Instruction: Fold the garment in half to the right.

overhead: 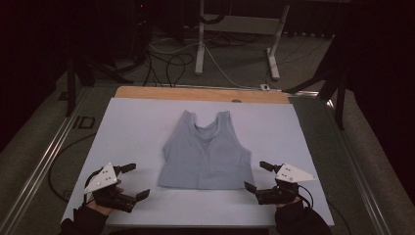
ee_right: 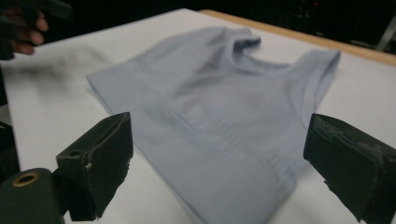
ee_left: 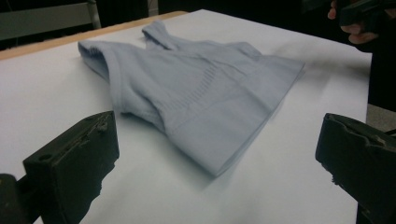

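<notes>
The top (overhead: 205, 152) lies flat mid-sheet, straps at twelve, hem at six. Both grippers flank the hem — left gripper (overhead: 133, 182) at eight, right gripper (overhead: 258, 175) at four, nearer — jaws wide, empty.

A lab: rail-framed table (overhead: 147, 122), floor cables (overhead: 171, 61) (loose), desk legs (overhead: 199, 44).

"ID" on floor (overhead: 84, 122), left of table (overhead: 147, 93)

Left gripper (overhead: 135, 180) low at bottom left, jaws spread wide; right gripper (overhead: 255, 176) likewise at bottom right. Both angle inward.
</notes>
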`<state>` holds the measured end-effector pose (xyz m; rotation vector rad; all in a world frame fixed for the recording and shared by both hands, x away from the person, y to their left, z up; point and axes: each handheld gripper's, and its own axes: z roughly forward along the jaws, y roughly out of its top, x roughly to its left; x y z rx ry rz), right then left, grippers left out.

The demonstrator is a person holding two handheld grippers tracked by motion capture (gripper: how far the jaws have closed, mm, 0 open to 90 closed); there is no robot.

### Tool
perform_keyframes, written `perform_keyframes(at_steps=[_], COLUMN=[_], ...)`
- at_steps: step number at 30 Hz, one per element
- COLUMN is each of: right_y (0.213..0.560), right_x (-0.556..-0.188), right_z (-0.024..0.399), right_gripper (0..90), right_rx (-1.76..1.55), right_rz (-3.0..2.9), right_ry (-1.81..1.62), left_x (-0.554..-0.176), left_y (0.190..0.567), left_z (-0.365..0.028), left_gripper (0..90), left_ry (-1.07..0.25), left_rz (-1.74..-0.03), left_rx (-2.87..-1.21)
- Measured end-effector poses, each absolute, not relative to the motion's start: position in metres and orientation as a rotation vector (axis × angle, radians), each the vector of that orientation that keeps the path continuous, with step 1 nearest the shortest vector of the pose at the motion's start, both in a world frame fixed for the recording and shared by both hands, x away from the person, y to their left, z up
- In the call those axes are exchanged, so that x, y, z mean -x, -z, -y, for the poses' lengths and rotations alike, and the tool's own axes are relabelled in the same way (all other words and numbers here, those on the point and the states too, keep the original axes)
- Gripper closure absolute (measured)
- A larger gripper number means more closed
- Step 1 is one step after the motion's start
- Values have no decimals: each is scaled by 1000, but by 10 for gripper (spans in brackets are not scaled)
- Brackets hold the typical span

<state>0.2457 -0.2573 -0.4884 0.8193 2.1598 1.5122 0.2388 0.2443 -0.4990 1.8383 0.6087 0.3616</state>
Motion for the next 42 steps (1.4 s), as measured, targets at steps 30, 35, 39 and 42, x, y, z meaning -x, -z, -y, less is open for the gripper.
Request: perform_keyframes(at_steps=[30, 35, 39, 42], right_y=[420, 419, 421, 422], right_x=[-289, -299, -308, -315], right_z=[219, 208, 199, 192], right_gripper=[85, 85, 85, 85], right_rx=[-677, -667, -669, -667], right_rz=[-2139, -2158, -2175, -2184], right_ry=[-1496, -1502, -1507, -1519], left_x=[-259, -263, -265, -267], left_y=[454, 454, 452, 452], left_z=[-222, -217, -214, -213], left_gripper=[3, 3, 2, 3], left_ry=[-386, -391, -379, -394], left_rz=[-629, -649, -666, -693], left_rx=[-1918, -1931, -1934, -1936])
